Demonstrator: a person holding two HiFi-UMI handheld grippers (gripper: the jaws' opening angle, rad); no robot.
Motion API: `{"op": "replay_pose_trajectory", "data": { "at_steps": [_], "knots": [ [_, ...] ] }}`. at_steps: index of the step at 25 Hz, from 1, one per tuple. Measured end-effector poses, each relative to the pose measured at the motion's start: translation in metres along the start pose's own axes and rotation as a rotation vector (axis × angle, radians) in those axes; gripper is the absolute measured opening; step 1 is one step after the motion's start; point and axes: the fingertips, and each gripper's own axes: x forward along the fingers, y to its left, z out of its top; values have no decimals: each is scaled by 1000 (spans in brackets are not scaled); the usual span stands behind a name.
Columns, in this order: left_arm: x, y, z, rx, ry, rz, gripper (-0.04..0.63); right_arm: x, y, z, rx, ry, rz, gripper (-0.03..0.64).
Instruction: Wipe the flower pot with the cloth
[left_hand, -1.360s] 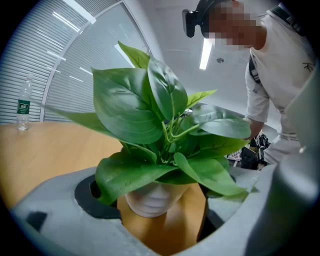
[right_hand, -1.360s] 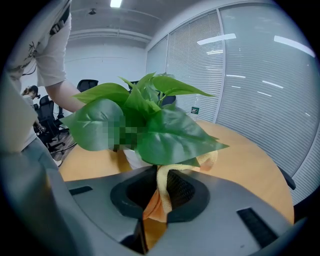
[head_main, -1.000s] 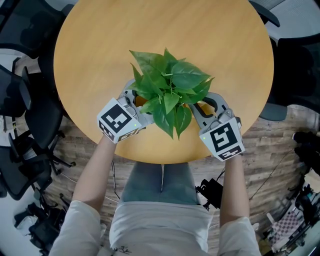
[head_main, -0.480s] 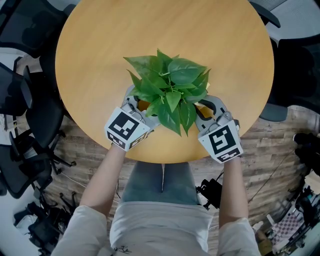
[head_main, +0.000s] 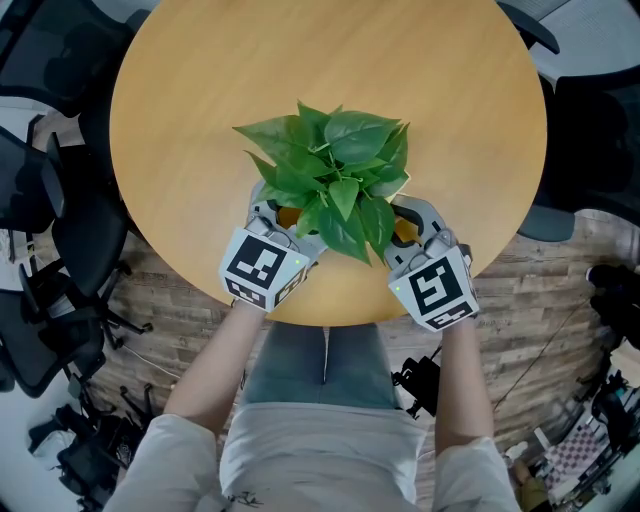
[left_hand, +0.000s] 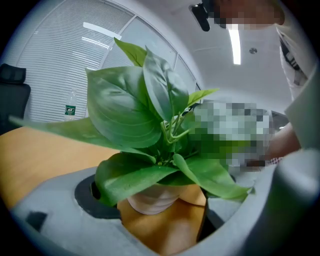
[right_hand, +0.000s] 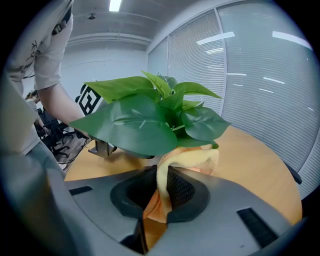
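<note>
Left claw: jaws apart, flower pot between them, on bench.
Right claw: clamped on yellow cloth under the leaves.

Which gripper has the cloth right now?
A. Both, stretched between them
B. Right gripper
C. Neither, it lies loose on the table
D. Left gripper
B: in the right gripper view, the right gripper has its jaws pinched on the yellow cloth, which loops up under the plant's leaves.
</note>
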Motion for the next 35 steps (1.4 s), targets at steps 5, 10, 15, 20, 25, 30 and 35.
{"op": "replay_pose_trajectory", "data": {
  "at_steps": [5, 10, 15, 20, 25, 30, 35],
  "knots": [
    [0, 0, -1, -24, -6, 56, 485, 2, 9, -1, 1, 0, 15, 47],
    [2, 0, 0, -36, -13, 81, 485, 2, 8, -2, 13, -3, 13, 46],
    [2, -3, -2, -8, 2, 30, 486, 1, 7, -4, 16, -2, 17, 46],
    [-11, -4, -11, 35, 37, -70, 488, -2, 3, -6, 24, -1, 8, 46],
    [-22, -9, -15, 102, 58, -240, 489, -3, 1, -7, 25, 0, 3, 46],
    [-25, 3, -15, 167, 78, -318, 489, -3, 1, -7, 25, 2, 4, 46],
    [-21, 14, -7, 222, 90, -375, 489, -3, 0, -7, 25, 4, 3, 46]
  ]
}}
